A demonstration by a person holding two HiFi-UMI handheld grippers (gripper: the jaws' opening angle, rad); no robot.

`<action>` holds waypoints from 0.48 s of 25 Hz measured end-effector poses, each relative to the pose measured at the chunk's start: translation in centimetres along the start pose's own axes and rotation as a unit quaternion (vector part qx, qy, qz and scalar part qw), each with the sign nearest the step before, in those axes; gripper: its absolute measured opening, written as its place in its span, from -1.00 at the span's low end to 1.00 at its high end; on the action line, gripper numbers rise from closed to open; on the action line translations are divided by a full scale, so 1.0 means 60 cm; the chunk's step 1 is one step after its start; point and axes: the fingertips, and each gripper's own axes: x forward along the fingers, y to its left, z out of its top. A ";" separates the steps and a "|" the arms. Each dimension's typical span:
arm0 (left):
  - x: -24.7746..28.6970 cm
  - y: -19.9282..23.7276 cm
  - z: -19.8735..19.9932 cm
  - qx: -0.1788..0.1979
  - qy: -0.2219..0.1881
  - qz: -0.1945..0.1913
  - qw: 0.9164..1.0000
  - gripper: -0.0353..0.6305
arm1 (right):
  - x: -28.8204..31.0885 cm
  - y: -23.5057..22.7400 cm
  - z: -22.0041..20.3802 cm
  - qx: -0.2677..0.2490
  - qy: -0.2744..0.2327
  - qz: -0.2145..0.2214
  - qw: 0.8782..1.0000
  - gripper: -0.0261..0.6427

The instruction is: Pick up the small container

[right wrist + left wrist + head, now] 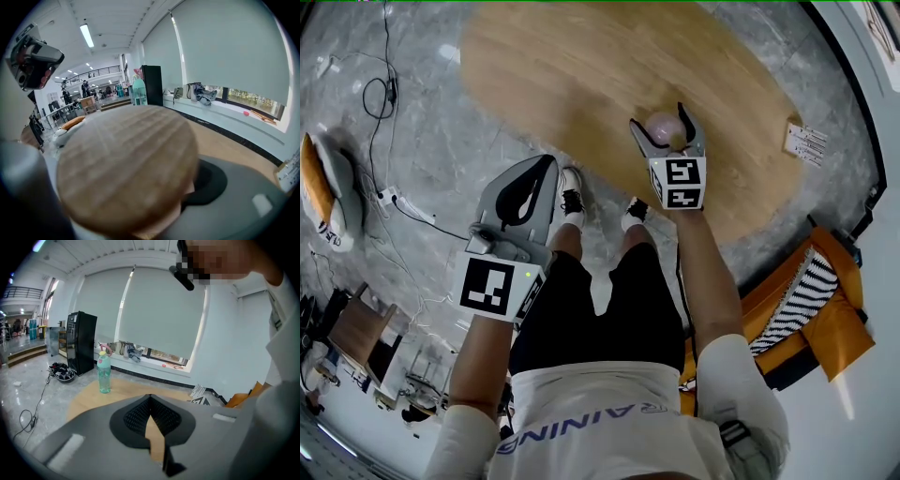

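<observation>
A person stands at an oval wooden bench [581, 75], with a hand-held gripper in each hand. The right hand-held gripper [657, 115] reaches out over the near edge of the bench, and its jaws pinch the small container [664, 127] by its sides. The container is a round, pale pink pot with a flat wooden lid that fills most of the right gripper view. The grasp is made. The pot looks to be raised off the bench, though no view shows its underside, so I judge the pick-up nearly or fully done. At most, lifting it clear remains. The left hand-held gripper [549, 161] hangs idle to the left, off the bench and over the floor. Its jaws are pressed together at the tips, with nothing between them. By count there is one small container, two hand-held grippers and one bench. One clear green bottle [104, 373] with a pink cap stands on the bench, well apart from the pot. One printed card [806, 142] lies at the bench's far right edge. One orange chair [825, 309] sits on the floor to the right, and one black cabinet [80, 341] stands by the far wall.
</observation>
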 end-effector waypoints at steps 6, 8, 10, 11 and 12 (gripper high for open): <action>-0.037 -0.014 0.044 -0.004 -0.021 0.002 1.000 -0.89 | -0.078 0.021 0.076 -0.002 -0.010 0.006 1.000 0.37; -0.050 -0.019 0.062 -0.005 -0.029 0.002 1.000 -0.89 | -0.109 0.027 0.104 -0.001 -0.017 0.009 1.000 0.37; -0.062 -0.027 0.080 -0.003 -0.038 0.000 0.999 -0.89 | -0.140 0.029 0.134 0.005 -0.026 0.008 1.000 0.37; -0.067 -0.030 0.089 -0.001 -0.044 -0.001 0.999 -0.89 | -0.156 0.029 0.149 0.006 -0.031 0.006 0.999 0.37; -0.073 -0.034 0.098 0.001 -0.049 -0.002 0.999 -0.89 | -0.172 0.030 0.164 0.006 -0.036 0.004 0.999 0.37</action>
